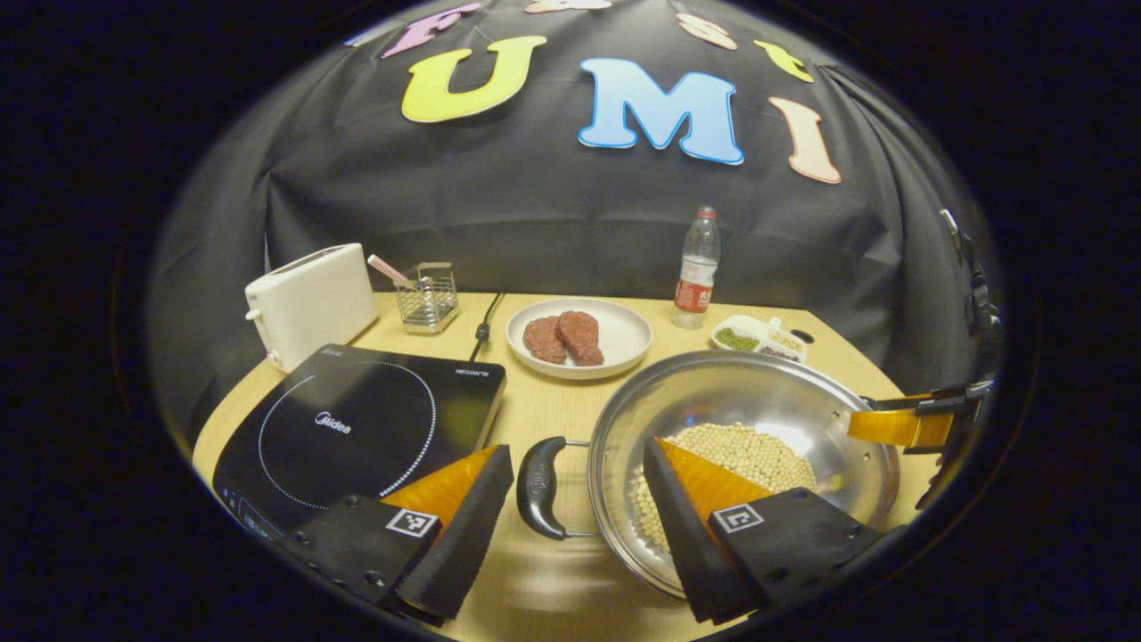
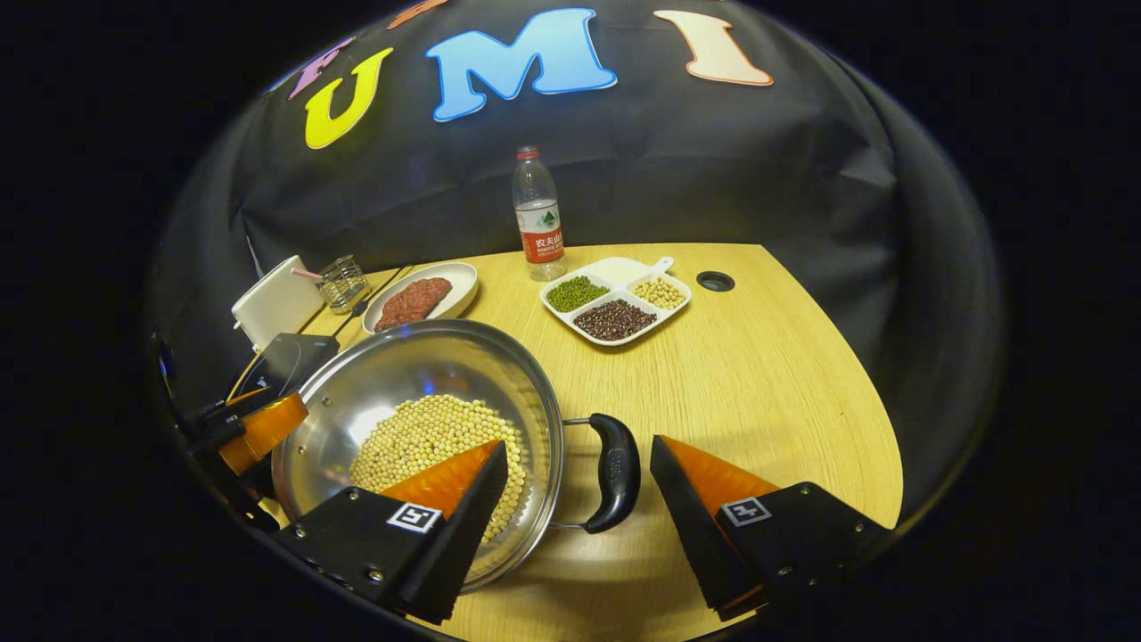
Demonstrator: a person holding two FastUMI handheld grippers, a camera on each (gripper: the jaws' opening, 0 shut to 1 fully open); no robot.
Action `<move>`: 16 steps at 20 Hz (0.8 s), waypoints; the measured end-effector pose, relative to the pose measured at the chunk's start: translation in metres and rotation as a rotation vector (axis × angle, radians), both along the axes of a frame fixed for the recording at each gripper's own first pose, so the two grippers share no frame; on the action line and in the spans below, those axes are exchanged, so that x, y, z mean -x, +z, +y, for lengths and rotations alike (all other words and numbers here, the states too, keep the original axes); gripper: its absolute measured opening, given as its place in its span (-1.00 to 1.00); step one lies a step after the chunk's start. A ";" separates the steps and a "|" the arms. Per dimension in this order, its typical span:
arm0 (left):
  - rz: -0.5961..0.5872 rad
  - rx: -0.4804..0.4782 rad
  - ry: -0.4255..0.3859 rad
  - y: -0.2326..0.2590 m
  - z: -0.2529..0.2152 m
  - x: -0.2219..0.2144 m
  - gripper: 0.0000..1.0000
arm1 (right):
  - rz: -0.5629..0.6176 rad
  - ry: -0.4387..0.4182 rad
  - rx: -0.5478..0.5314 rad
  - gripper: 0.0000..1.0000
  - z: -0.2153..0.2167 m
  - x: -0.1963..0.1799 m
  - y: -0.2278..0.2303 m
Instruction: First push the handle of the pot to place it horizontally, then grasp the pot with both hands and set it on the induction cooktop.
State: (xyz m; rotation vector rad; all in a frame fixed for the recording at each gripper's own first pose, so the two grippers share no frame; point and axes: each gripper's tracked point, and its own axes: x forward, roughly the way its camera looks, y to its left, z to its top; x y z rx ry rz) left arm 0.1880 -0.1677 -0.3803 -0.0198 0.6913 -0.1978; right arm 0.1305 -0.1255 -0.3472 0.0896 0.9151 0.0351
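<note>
The left hand-held gripper (image 1: 578,464) is spread wide, with nothing squeezed. The pot's (image 1: 784,401) black side handle (image 1: 540,487) sits in the gap between its two fingers, and neither finger touches it. One finger hangs over the beans (image 1: 758,453) inside the pot. The induction cooktop (image 1: 357,428) lies just past its other finger, close beside the pot.

The right hand-held gripper (image 2: 578,464) is spread wide too. The pot's other black handle (image 2: 615,471) sits between its fingers, not pinched. One finger is over the pot's (image 2: 401,374) beans (image 2: 428,437); the other is over bare tabletop (image 2: 758,374).

The pot rests on the tabletop. Farther ahead stand a plate of meat (image 1: 579,337), a water bottle (image 2: 537,214) and a tray of beans (image 2: 615,308).
</note>
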 end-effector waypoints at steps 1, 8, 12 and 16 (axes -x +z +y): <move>0.007 0.000 0.003 -0.004 0.000 -0.002 0.92 | 0.016 -0.002 0.003 0.97 -0.001 0.001 -0.006; 0.040 -0.020 0.044 -0.020 0.011 -0.002 0.69 | 0.040 -0.043 -0.009 0.43 -0.004 -0.004 -0.013; 0.040 -0.013 0.036 -0.024 0.008 -0.002 0.40 | 0.045 -0.043 0.000 0.22 -0.004 -0.005 -0.016; 0.049 0.016 0.034 -0.022 0.005 -0.001 0.24 | 0.066 -0.022 0.010 0.17 -0.004 -0.006 -0.016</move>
